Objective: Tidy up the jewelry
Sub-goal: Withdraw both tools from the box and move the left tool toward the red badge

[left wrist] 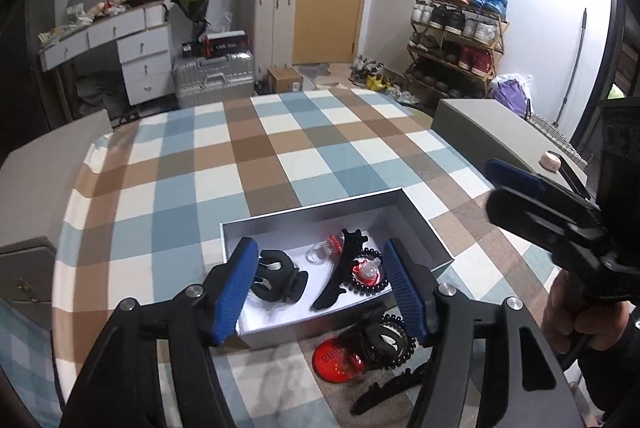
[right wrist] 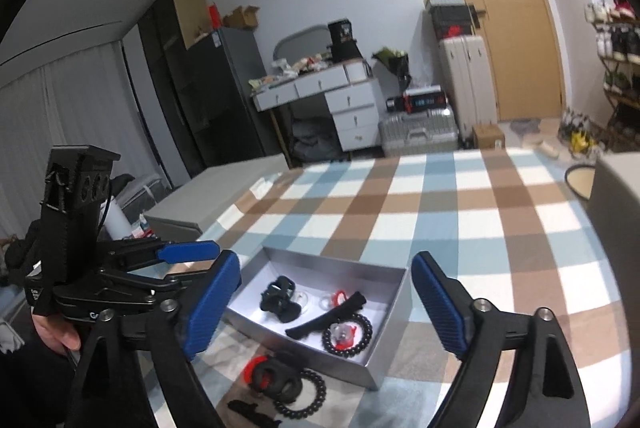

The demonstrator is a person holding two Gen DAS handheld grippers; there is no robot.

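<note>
An open silver box [left wrist: 312, 218] [right wrist: 390, 356] sits on the checked tablecloth. It holds a black claw clip [left wrist: 276, 278] [right wrist: 278, 298], a long black clip [left wrist: 340, 276] [right wrist: 320, 324], a black spiral hair tie [right wrist: 348, 336] and small clear and red pieces [left wrist: 366, 270]. In front of the box lie a red disc [left wrist: 336, 362], another black clip [left wrist: 380, 338] [right wrist: 272, 376], a spiral tie [right wrist: 300, 400] and a long black clip [left wrist: 388, 390]. My left gripper [left wrist: 320, 290] is open above the box. My right gripper [right wrist: 326, 308] is open above the box too.
The table [left wrist: 280, 148] has a blue, brown and white checked cloth. Grey chairs [left wrist: 480, 124] stand beside it. A small pink object [left wrist: 550, 161] lies at the right. Behind are a dresser, suitcases, a door and a shoe rack.
</note>
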